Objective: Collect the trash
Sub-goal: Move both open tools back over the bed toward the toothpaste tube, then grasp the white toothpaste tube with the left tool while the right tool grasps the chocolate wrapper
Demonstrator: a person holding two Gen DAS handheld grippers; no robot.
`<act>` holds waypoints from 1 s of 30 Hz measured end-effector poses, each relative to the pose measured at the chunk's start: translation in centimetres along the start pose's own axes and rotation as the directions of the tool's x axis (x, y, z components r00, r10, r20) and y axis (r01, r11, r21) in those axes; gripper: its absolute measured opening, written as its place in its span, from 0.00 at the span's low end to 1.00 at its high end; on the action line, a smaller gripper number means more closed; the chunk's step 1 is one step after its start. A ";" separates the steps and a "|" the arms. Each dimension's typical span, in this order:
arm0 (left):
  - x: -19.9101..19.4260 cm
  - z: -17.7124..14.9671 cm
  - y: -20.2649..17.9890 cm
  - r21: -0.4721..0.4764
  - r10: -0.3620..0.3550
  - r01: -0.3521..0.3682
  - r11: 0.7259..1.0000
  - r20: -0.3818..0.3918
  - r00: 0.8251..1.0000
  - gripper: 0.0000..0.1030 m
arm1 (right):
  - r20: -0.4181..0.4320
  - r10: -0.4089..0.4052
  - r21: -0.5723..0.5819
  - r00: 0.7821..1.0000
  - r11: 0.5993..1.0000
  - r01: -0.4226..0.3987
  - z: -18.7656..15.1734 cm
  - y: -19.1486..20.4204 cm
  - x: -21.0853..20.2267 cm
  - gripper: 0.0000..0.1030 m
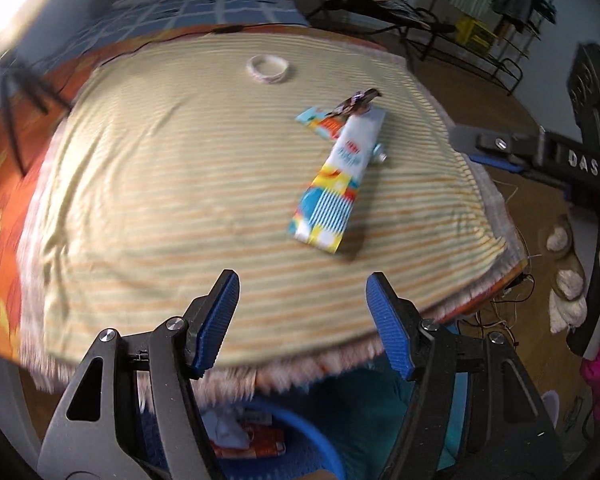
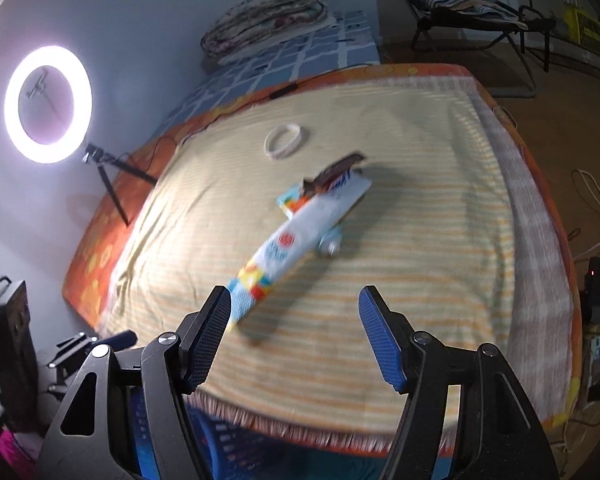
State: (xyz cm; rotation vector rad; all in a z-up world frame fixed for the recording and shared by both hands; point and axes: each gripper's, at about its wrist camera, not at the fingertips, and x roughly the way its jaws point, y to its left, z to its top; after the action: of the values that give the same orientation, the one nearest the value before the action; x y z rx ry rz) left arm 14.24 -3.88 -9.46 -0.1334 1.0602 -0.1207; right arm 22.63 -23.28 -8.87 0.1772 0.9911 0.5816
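A long colourful carton (image 1: pixel 338 178) (image 2: pixel 296 240) lies flat on the striped yellow cloth (image 1: pixel 180 200) (image 2: pixel 420 280). A smaller orange and blue packet (image 1: pixel 320 120) (image 2: pixel 294 200) and a dark brown wrapper (image 1: pixel 356 102) (image 2: pixel 338 170) lie at its far end. A small white cap piece (image 1: pixel 380 154) (image 2: pixel 330 246) sits beside the carton. A white tape ring (image 1: pixel 269 67) (image 2: pixel 286 141) lies farther back. My left gripper (image 1: pixel 302 322) is open and empty above the cloth's near edge. My right gripper (image 2: pixel 294 330) is open and empty, just short of the carton's near end; its side shows in the left wrist view (image 1: pixel 540 152).
A blue basket (image 1: pixel 284 436) (image 2: pixel 220 448) with some trash in it stands on the floor below the near edge. A ring light on a tripod (image 2: pixel 48 104) stands at the left. A folding chair (image 2: pixel 472 12), slippers (image 1: pixel 564 276) and cables (image 2: pixel 592 208) are on the floor to the right.
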 end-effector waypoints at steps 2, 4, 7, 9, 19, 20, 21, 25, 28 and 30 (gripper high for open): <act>0.8 1.0 -0.5 0.020 -0.008 0.008 1.000 -0.003 1.000 0.66 | -0.007 0.010 0.004 1.000 1.000 -0.010 1.5 -0.4 0.7 0.64; 1.7 2.2 -1.1 0.039 -0.017 0.017 0.999 -0.010 1.000 0.66 | -0.011 0.024 0.024 1.000 0.999 -0.024 2.8 -1.1 1.4 0.64; 3.3 3.9 -1.6 0.063 -0.024 0.025 0.998 -0.020 1.000 0.66 | -0.029 0.057 0.076 0.998 0.996 -0.054 4.9 -2.3 2.9 0.64; 4.2 5.1 -1.8 0.071 -0.035 0.036 0.997 -0.026 0.999 0.66 | -0.039 0.063 0.102 0.997 0.993 -0.059 6.3 -3.1 4.1 0.64; 8.1 8.2 -2.9 0.096 -0.084 0.091 0.991 -0.078 0.993 0.66 | -0.098 0.065 0.164 0.993 0.985 -0.048 10.6 -5.6 9.6 0.64; 8.5 8.4 -3.0 0.098 -0.085 0.093 0.991 -0.084 0.993 0.66 | -0.105 0.065 0.172 0.992 0.984 -0.047 10.7 -5.8 10.1 0.64; 9.0 8.5 -3.1 0.102 -0.086 0.096 0.990 -0.094 0.992 0.66 | -0.110 0.061 0.180 0.992 0.983 -0.040 10.9 -6.0 10.7 0.64; 10.4 8.5 -3.3 0.119 -0.076 0.090 0.989 -0.114 0.991 0.66 | -0.130 0.041 0.189 0.991 0.982 -0.016 11.5 -6.6 12.6 0.64; 11.1 8.5 -3.3 0.130 -0.071 0.087 0.988 -0.123 0.990 0.66 | -0.144 0.049 0.210 0.988 0.977 -0.018 11.6 -6.9 13.6 0.51; 11.4 8.7 -3.1 0.132 -0.068 0.085 0.988 -0.124 0.990 0.59 | -0.160 0.053 0.212 0.986 0.977 -0.018 11.5 -6.9 14.0 0.43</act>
State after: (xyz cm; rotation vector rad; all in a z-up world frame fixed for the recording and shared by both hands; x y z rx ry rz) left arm 27.24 -8.37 -14.56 -0.0430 1.1626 -0.2732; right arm 40.59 -20.18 -15.65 0.3389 1.2125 0.5296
